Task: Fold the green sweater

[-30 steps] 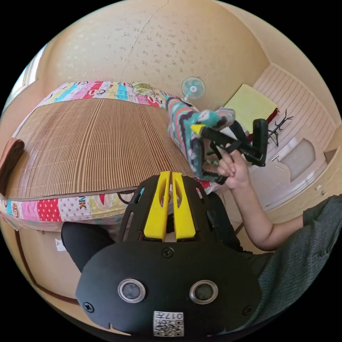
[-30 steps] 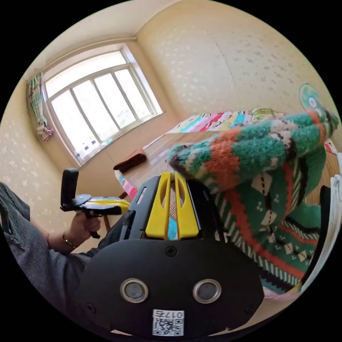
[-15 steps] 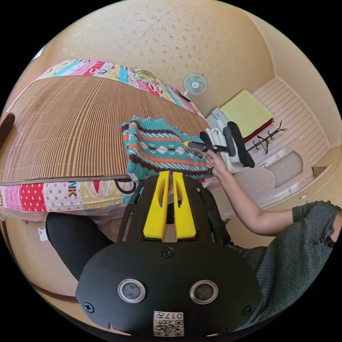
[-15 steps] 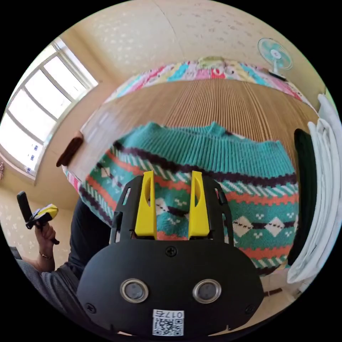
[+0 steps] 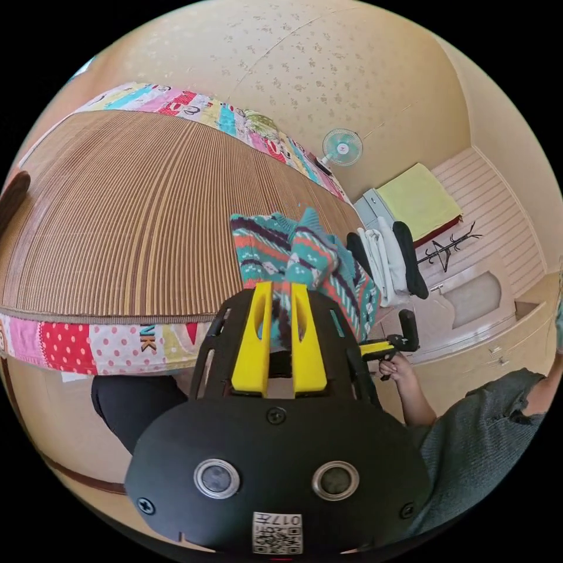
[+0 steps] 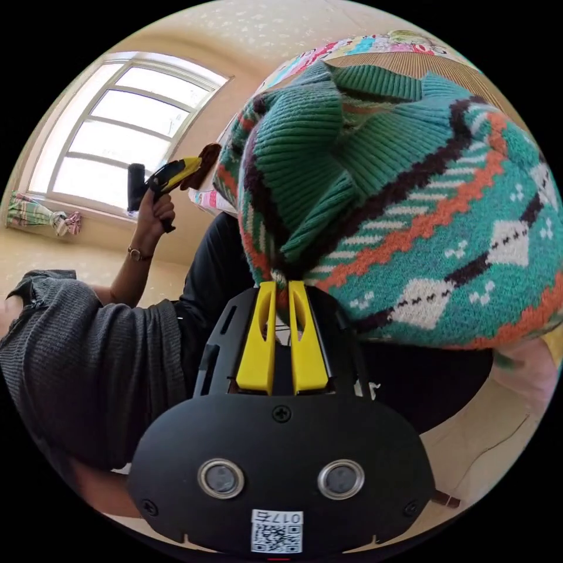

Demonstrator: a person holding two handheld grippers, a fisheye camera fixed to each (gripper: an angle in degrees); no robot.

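Half a second ago your right gripper (image 6: 281, 288) stood spread over the flat sweater; now its yellow jaws are pressed nearly together on a bunched fold of the green sweater (image 6: 410, 193), and the knit is lifted into a rumpled mound. In the right gripper view the thick wool looms from twelve to three o'clock: ribbed green hem folds, then bands of dark zigzag, orange zigzag and white diamonds. In the left gripper view the sweater (image 5: 305, 258) sits crumpled at the near edge of the bed, on the brown ribbed mat (image 5: 135, 223), just beyond your left gripper (image 5: 280, 288). Its jaws stand slightly apart with patterned knit showing in the gap; whether they press on it you cannot tell. A patchwork cover (image 5: 88, 346) with dots edges the mattress at nine o'clock. At three o'clock, rolled white and dark garments (image 5: 384, 264) lie beside the sweater, and a small round fan (image 5: 341, 146) stands at one o'clock against the speckled wall.
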